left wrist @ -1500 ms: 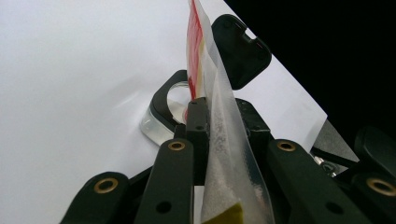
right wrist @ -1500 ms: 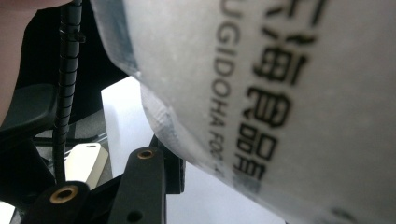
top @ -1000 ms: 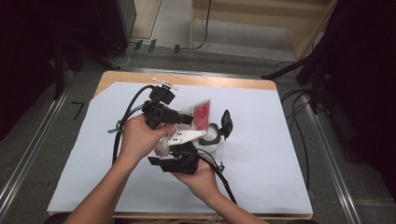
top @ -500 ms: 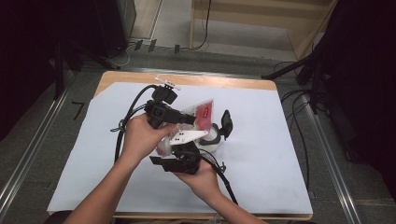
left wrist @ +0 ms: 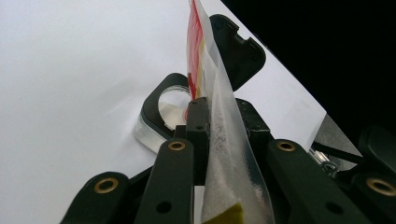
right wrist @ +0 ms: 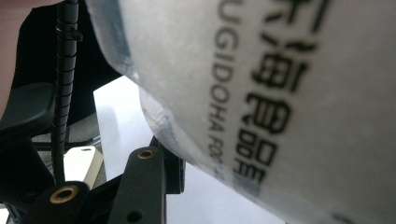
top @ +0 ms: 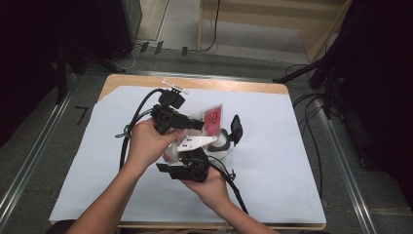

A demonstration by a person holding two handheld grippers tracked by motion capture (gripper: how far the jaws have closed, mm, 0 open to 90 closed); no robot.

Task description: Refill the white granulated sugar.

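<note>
A clear plastic pouch with a red label is held up between both grippers over the middle of the table. My left gripper is shut on its thin edge; in the left gripper view the pouch stands edge-on between the closed jaws of that gripper. My right gripper comes from below and grips the pouch's bulging lower part; black print on the pouch crosses the right gripper view. A clear container with a black rim sits under the pouch, its black lid flipped open.
A white sheet covers the wooden table. Black cables trail from the grippers toward the left and the near edge. Dark equipment and floor cables surround the table.
</note>
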